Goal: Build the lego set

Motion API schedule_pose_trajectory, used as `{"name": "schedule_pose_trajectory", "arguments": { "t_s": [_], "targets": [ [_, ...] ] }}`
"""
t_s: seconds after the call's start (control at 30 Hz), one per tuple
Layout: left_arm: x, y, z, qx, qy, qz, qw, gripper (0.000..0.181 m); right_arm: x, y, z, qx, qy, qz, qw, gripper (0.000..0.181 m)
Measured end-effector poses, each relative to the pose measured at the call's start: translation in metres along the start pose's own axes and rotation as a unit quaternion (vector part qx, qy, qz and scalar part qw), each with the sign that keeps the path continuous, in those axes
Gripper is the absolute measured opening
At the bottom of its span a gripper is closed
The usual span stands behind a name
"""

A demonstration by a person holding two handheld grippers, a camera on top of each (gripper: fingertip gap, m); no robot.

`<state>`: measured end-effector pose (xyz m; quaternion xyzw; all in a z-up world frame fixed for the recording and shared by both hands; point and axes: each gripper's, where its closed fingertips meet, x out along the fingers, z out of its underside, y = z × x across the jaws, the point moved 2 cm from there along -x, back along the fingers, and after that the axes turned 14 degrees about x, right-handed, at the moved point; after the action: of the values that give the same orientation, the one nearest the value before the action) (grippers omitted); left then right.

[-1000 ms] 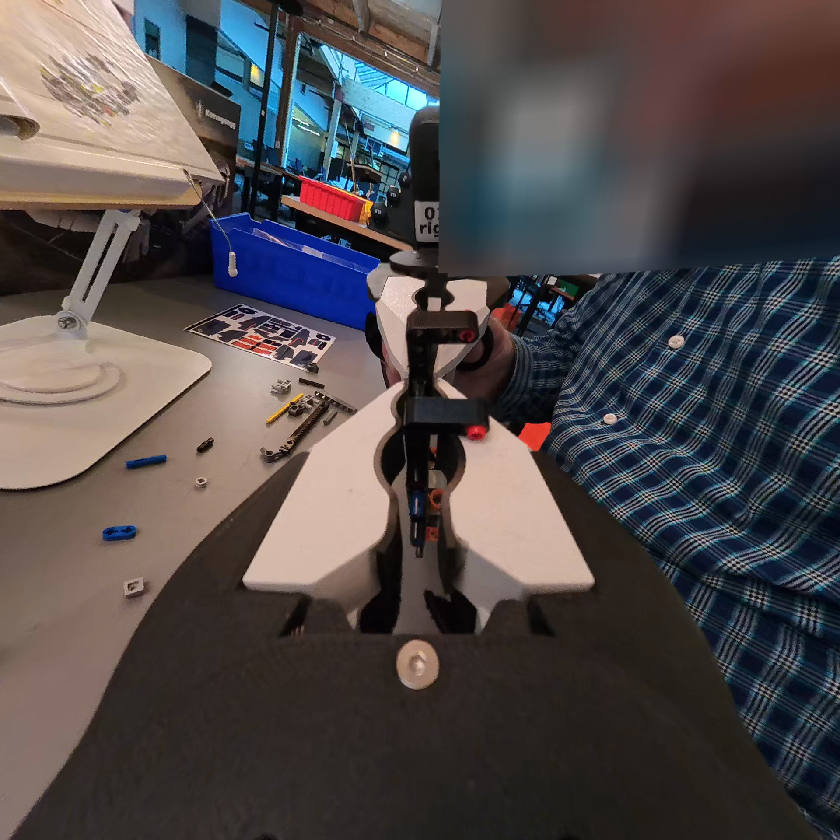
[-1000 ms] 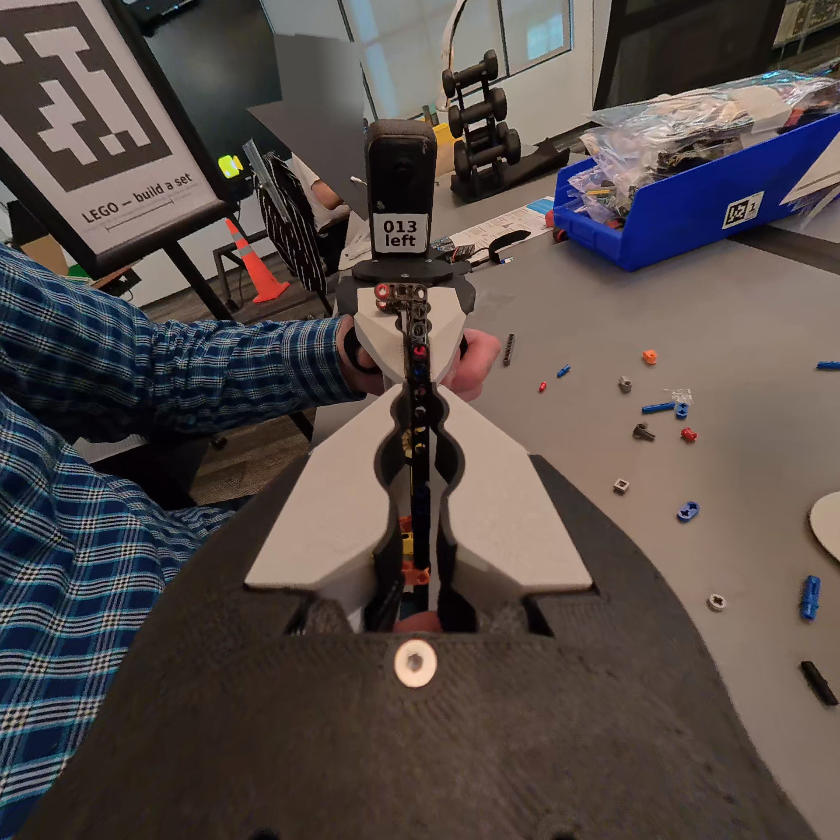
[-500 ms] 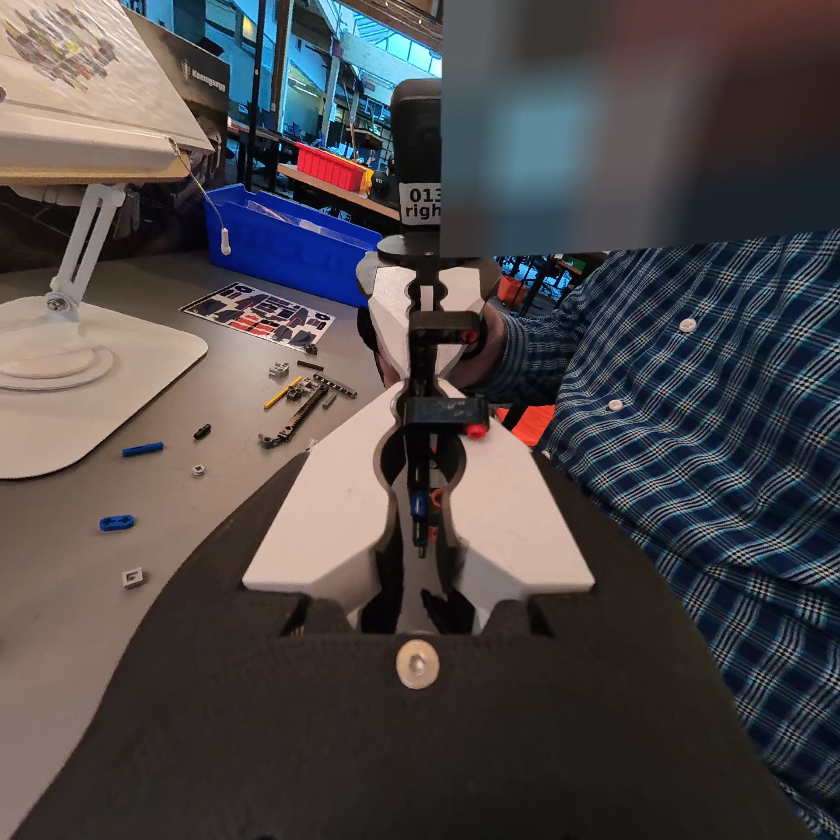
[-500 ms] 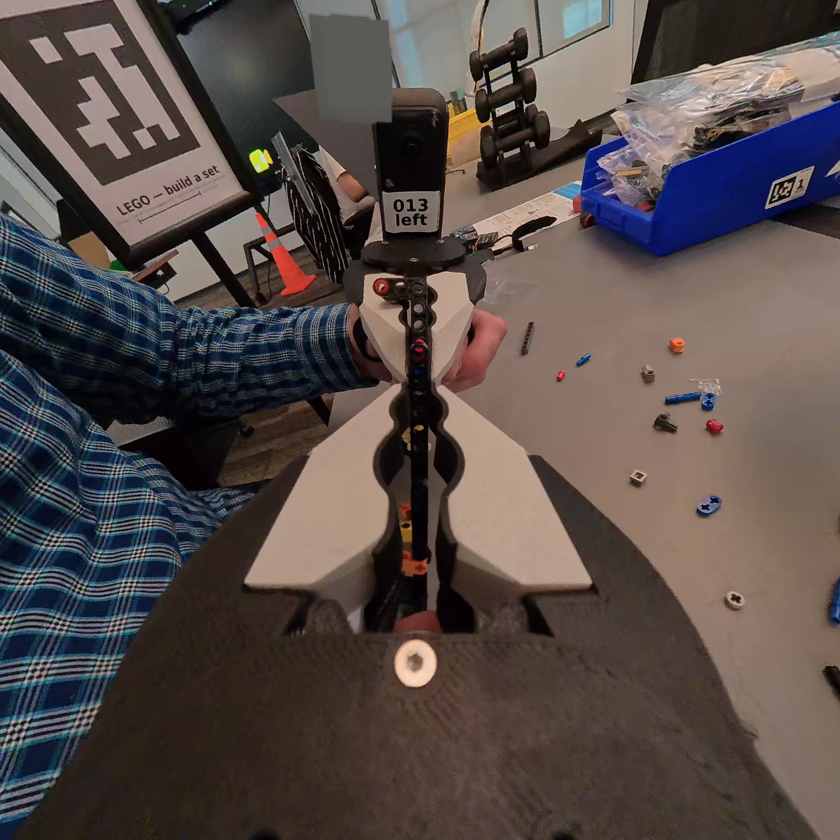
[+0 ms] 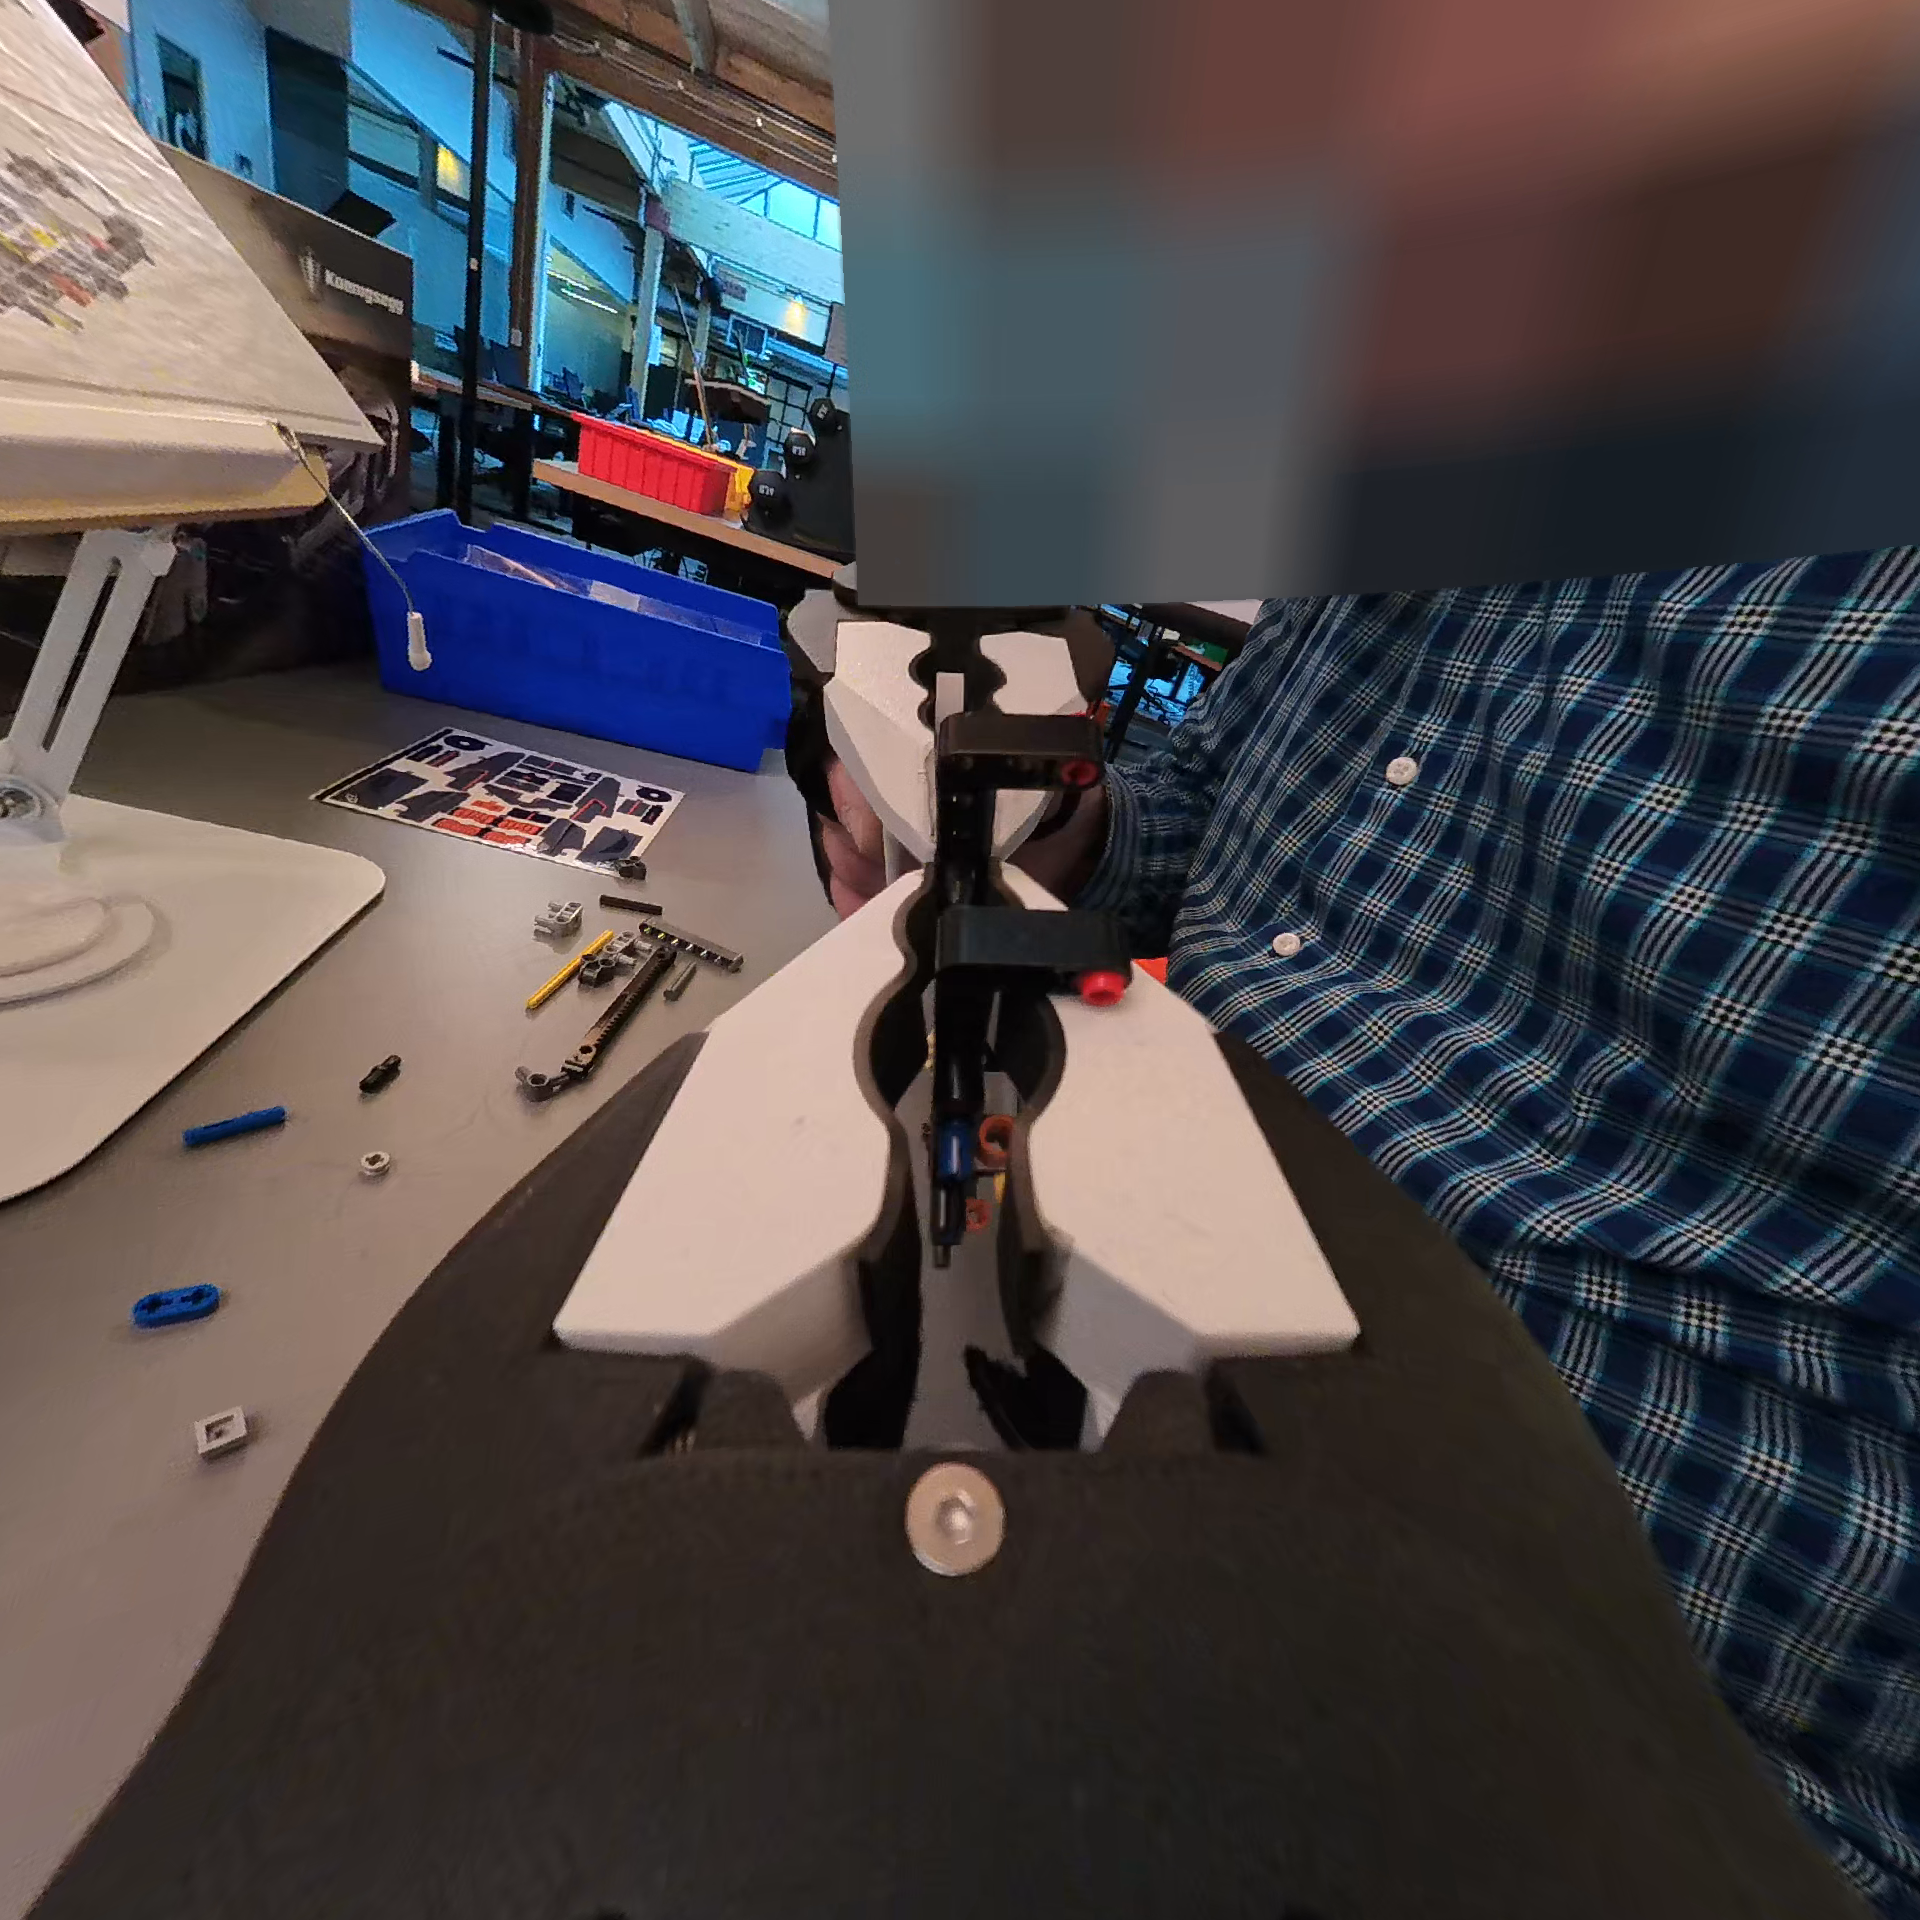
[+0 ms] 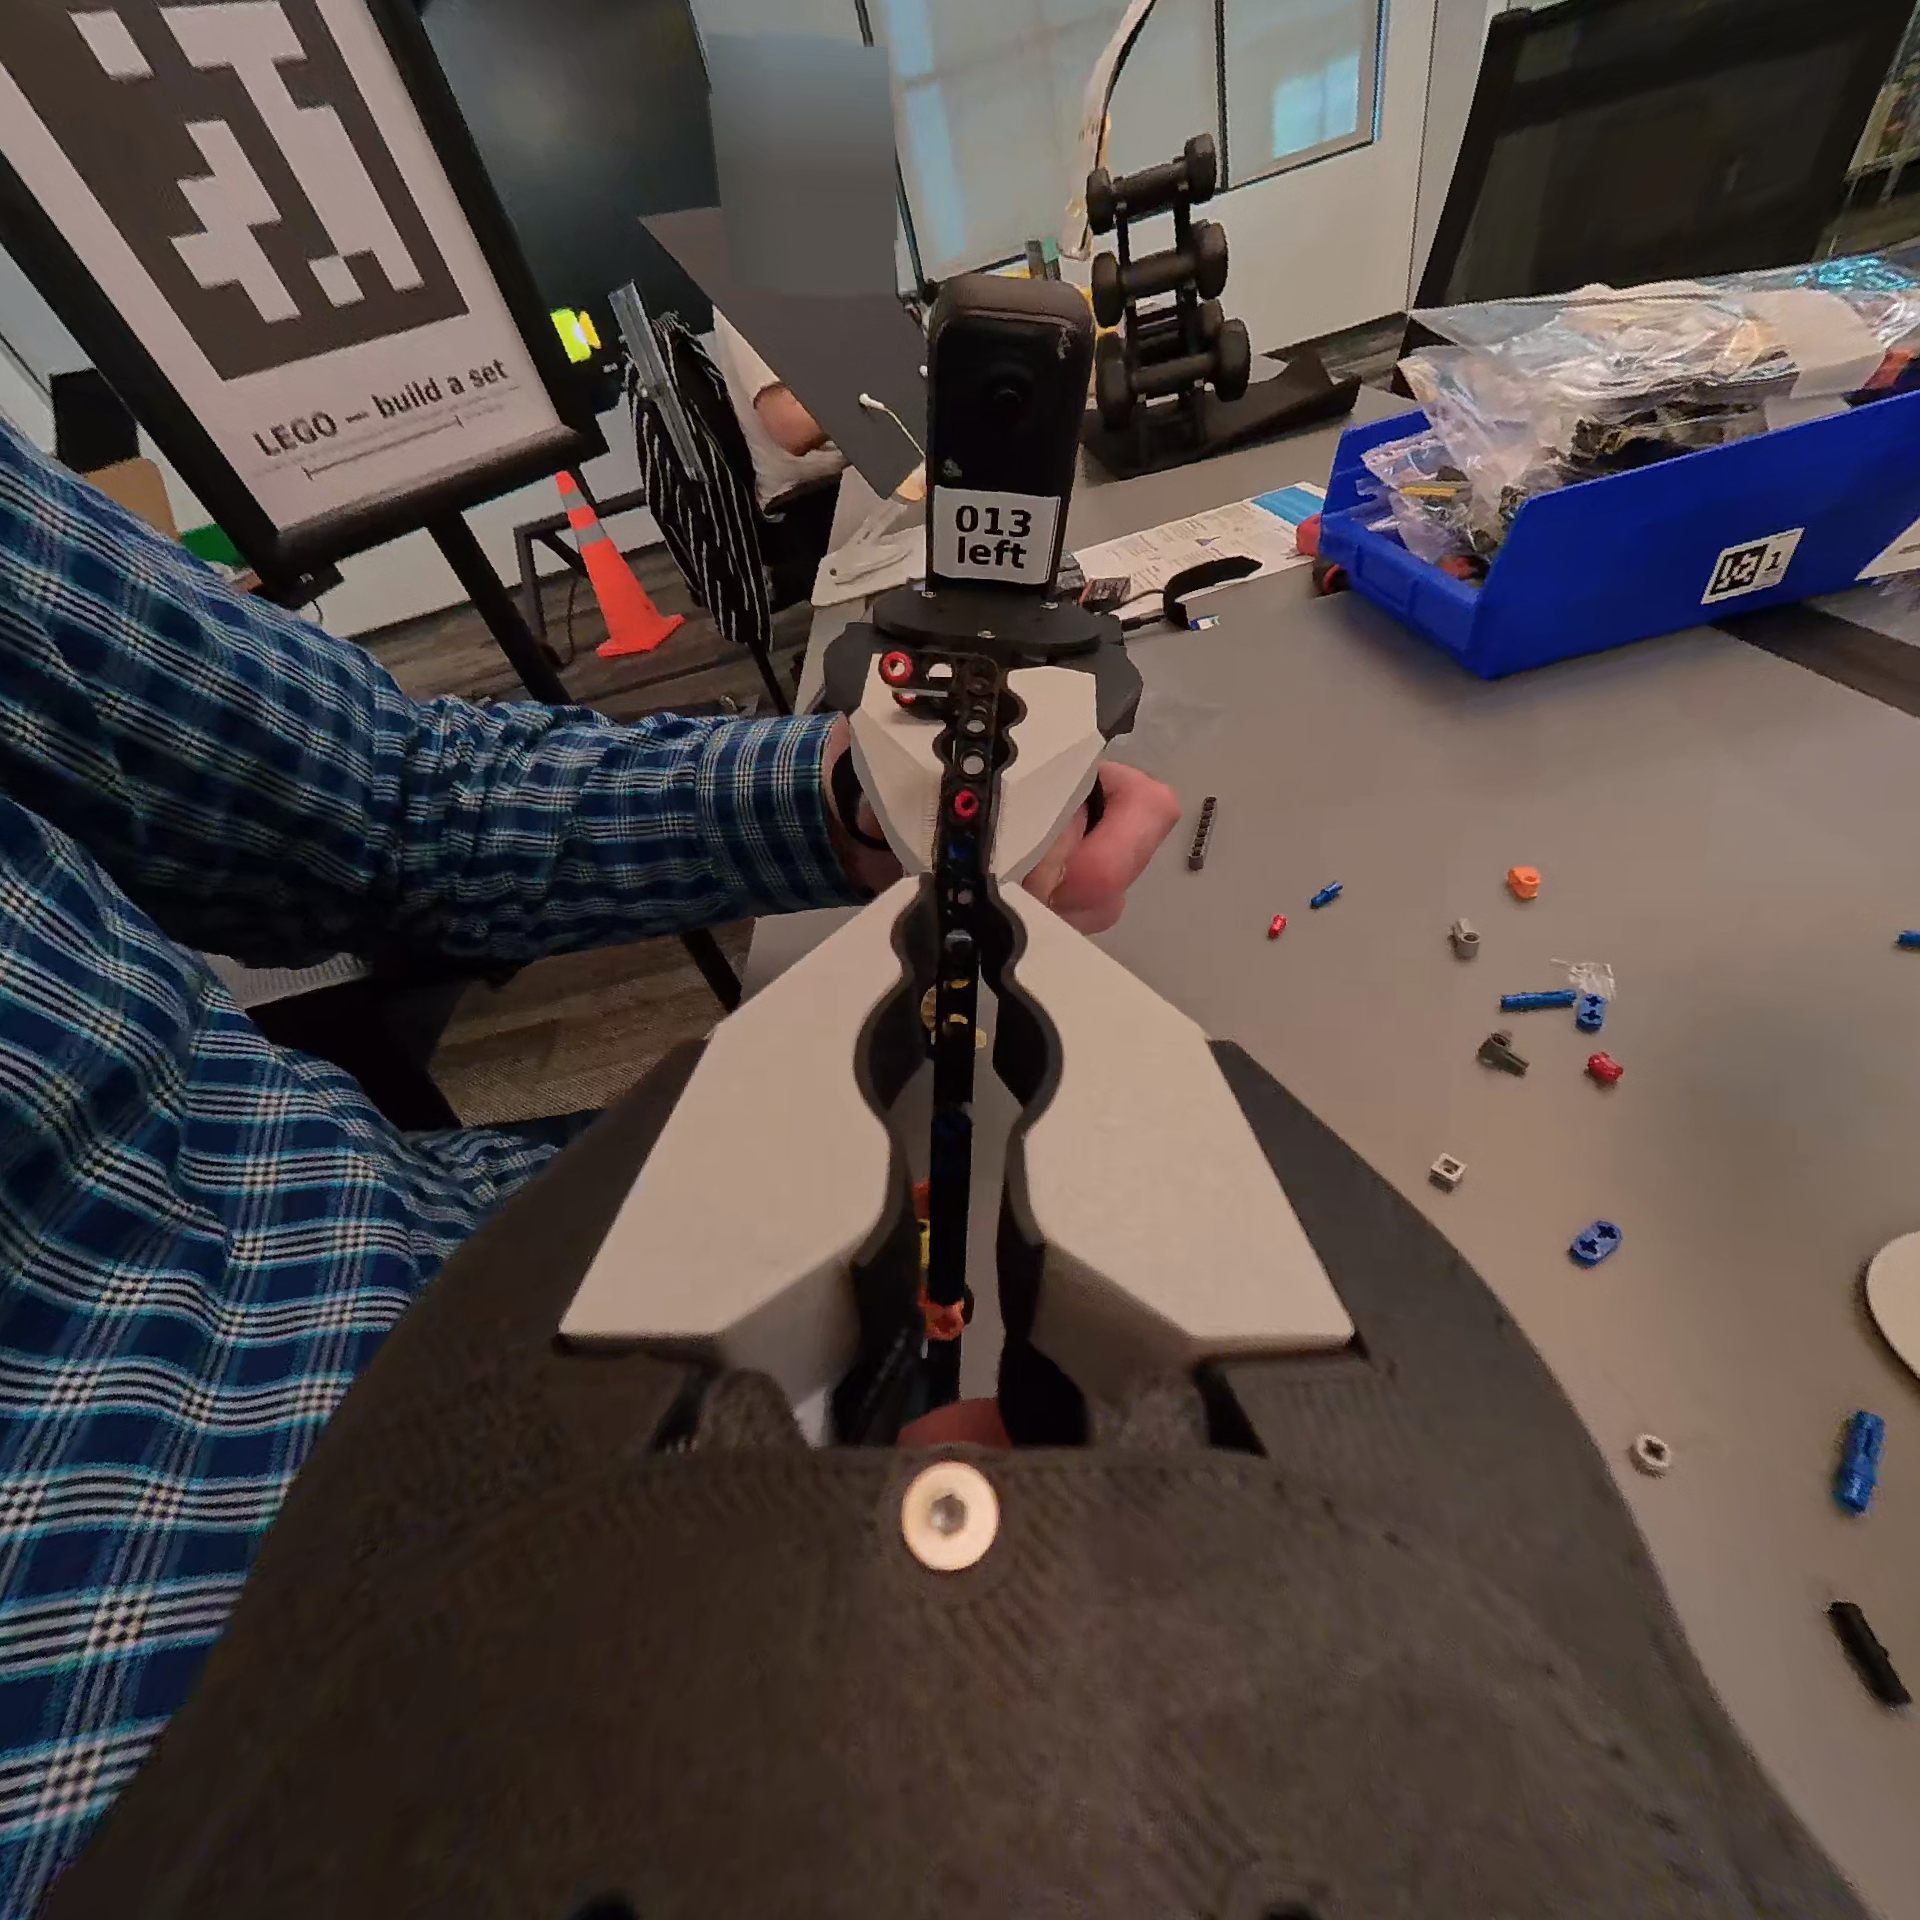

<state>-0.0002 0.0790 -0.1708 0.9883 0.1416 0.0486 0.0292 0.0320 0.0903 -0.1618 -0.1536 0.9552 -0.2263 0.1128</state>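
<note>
A long black Lego beam assembly (image 5: 961,831) with two black cross pieces carrying red pins (image 5: 1101,985) is held between both grippers above the table's near edge. My left gripper (image 5: 961,888) is shut on one end of it. My right gripper (image 6: 961,883) is shut on the other end, and there the beam (image 6: 971,748) shows red, blue and yellow pins. The two grippers face each other tip to tip. The right gripper's white fingers (image 5: 883,727) show in the left wrist view, and the left gripper's fingers (image 6: 1049,748) show in the right wrist view.
Loose Lego parts lie on the grey table (image 5: 436,1091): a black rack (image 5: 613,1013), a yellow axle (image 5: 566,956), blue pieces (image 6: 1538,1003). A sticker sheet (image 5: 499,795), a blue bin (image 6: 1621,540) of bagged parts and a white book stand (image 5: 156,935) stand farther off. A person in a plaid shirt (image 5: 1558,1039) holds the grippers. My left and right fingertips are right by each other.
Both grippers stay shut on the assembly. The pair has shifted and tilted slightly together, so the background has moved in both views.
</note>
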Motion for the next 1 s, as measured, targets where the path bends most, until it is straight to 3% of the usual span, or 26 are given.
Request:
{"name": "schedule_pose_trajectory", "arguments": {
  "t_s": [0.57, 1.0],
  "targets": [
    [0.006, -0.006, 0.007, 0.011, -0.053, -0.025, 0.998, 0.005, -0.001, 0.009, 0.009, -0.002, -0.025, 0.005, 1.0, 0.005],
    [0.011, -0.022, 0.021, -0.031, -0.094, -0.072, 0.992, 0.005, -0.006, 0.032, 0.017, 0.087, 0.012, -0.052, 0.995, 0.009]
  ]
}}
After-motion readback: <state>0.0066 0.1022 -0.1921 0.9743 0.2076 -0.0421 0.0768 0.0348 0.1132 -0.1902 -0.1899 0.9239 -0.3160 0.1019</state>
